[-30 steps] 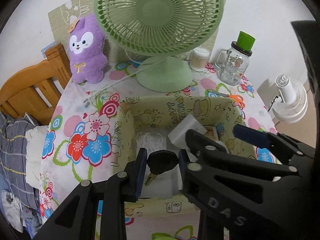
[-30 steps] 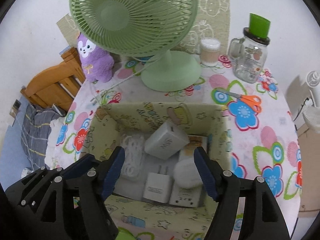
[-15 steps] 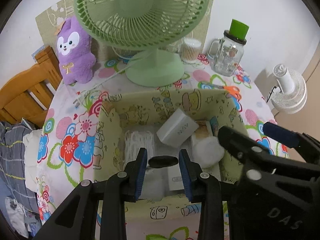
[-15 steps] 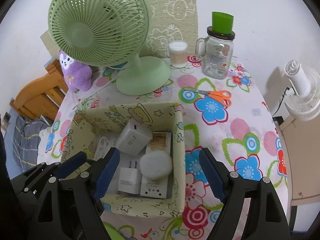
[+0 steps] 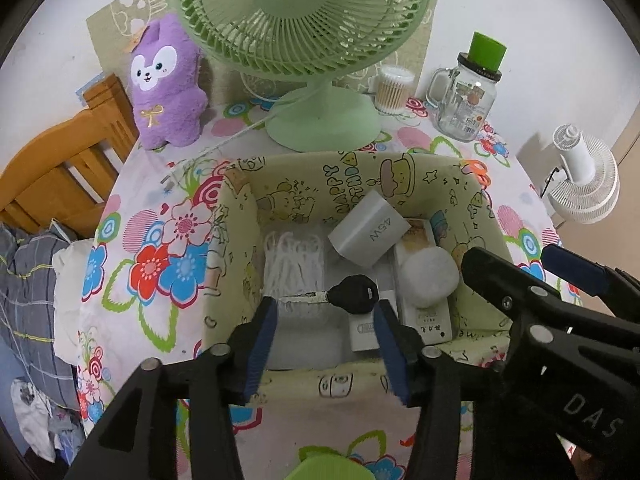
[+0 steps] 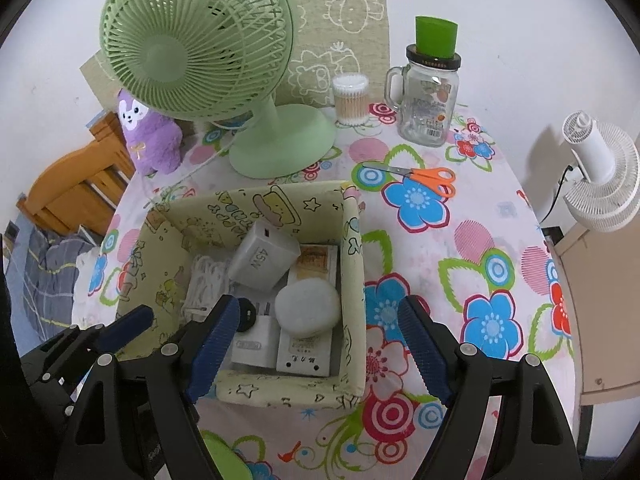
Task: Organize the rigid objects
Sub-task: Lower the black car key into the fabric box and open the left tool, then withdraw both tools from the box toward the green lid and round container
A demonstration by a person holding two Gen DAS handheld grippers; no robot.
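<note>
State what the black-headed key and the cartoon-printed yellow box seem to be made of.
Black-headed key: silvery blade glints like metal; matte head looks plastic or rubber. Cartoon-printed yellow box: apparently fabric-covered, with soft, slightly sagging walls and rolled rims.

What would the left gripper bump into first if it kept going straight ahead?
Probably the black-headed key, just released from the left gripper as its jaws opened. It lies in the fabric box, just past the fingertips, with the white cord bundle beyond. Depth is uncertain.
</note>
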